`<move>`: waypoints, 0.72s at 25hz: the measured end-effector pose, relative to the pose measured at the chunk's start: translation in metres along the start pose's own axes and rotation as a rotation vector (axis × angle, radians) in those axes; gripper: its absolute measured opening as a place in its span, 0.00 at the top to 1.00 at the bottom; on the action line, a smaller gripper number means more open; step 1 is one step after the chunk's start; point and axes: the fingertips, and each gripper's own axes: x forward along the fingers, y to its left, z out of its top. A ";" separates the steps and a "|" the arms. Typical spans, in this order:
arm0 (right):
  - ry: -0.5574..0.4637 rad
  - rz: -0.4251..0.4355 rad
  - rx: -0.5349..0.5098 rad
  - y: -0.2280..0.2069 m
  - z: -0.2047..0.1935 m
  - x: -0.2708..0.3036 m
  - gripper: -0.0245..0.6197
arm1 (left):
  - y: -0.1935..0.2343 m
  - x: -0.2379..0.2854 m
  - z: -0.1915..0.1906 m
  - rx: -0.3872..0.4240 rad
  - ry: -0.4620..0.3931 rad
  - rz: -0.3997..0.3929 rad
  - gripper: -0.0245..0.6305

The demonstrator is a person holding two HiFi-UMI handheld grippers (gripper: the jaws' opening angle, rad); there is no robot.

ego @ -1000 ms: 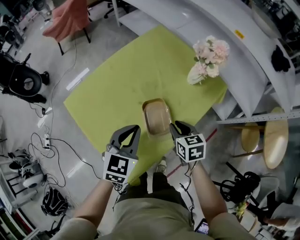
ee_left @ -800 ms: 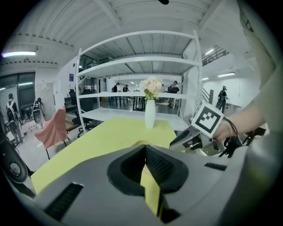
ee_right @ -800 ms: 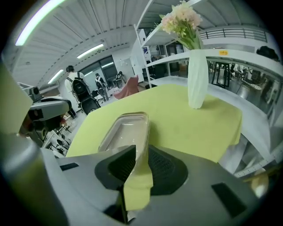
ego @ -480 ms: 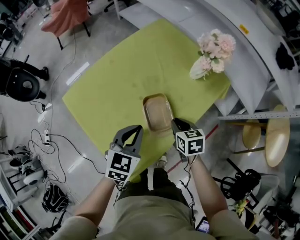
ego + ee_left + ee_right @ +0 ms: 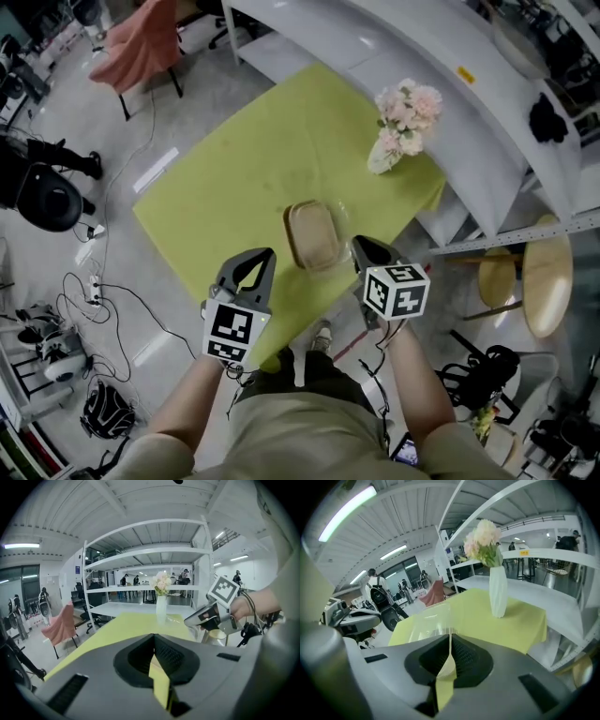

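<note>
A clear plastic tray is over the near part of the yellow-green table. My right gripper is at the tray's right edge, jaws shut on its thin rim. In the right gripper view the tray stands tilted up ahead of the right gripper. My left gripper hovers a little left of the tray with its jaws closed on nothing. Only table shows past the left gripper in its own view. A white vase of pink flowers stands at the table's far right corner.
White shelving runs behind the table. A chair draped in pink cloth stands at the far left. Cables and black equipment lie on the floor to the left. Wooden stools are at the right.
The tray lay flat on the table before; now its edge is lifted in my right gripper. Both grippers have drawn slightly back and apart.
</note>
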 end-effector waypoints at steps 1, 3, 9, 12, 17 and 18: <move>-0.030 0.000 -0.001 0.002 0.012 -0.010 0.93 | 0.002 -0.005 0.009 0.010 -0.012 0.007 0.95; -0.093 0.002 -0.002 0.007 0.035 -0.033 0.93 | 0.002 -0.018 0.029 0.035 -0.042 0.021 0.95; -0.291 0.027 0.009 0.033 0.100 -0.110 0.93 | -0.007 -0.067 0.092 0.137 -0.165 0.053 0.95; -0.390 0.045 -0.003 0.051 0.125 -0.151 0.93 | -0.014 -0.092 0.120 0.174 -0.237 0.067 0.95; -0.536 0.044 -0.065 0.075 0.152 -0.220 0.93 | -0.028 -0.142 0.172 0.078 -0.387 0.055 0.95; -0.560 0.042 -0.079 0.080 0.155 -0.233 0.93 | -0.031 -0.151 0.178 0.082 -0.398 0.058 0.95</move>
